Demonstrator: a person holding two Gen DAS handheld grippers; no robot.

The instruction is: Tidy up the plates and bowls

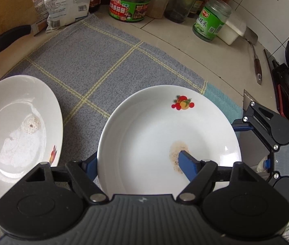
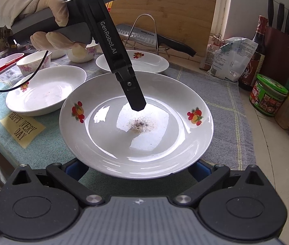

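I am gripping the plate (image 2: 136, 126) rim with my left hand-held gripper (image 1: 138, 163) while my right hand-held gripper (image 2: 138, 169) is waiting released beneath its near edge

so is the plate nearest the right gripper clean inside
No, the plate has a patch of dark speckled residue at its centre.

Plates on the cloth, seen past the fingers

The near plate (image 1: 164, 138) sits between the left gripper's fingers (image 1: 187, 163); a second plate (image 1: 18, 134) lies left of them, jars (image 1: 131, 4) stand beyond, and the cloth (image 1: 95, 65) lies under both plates.
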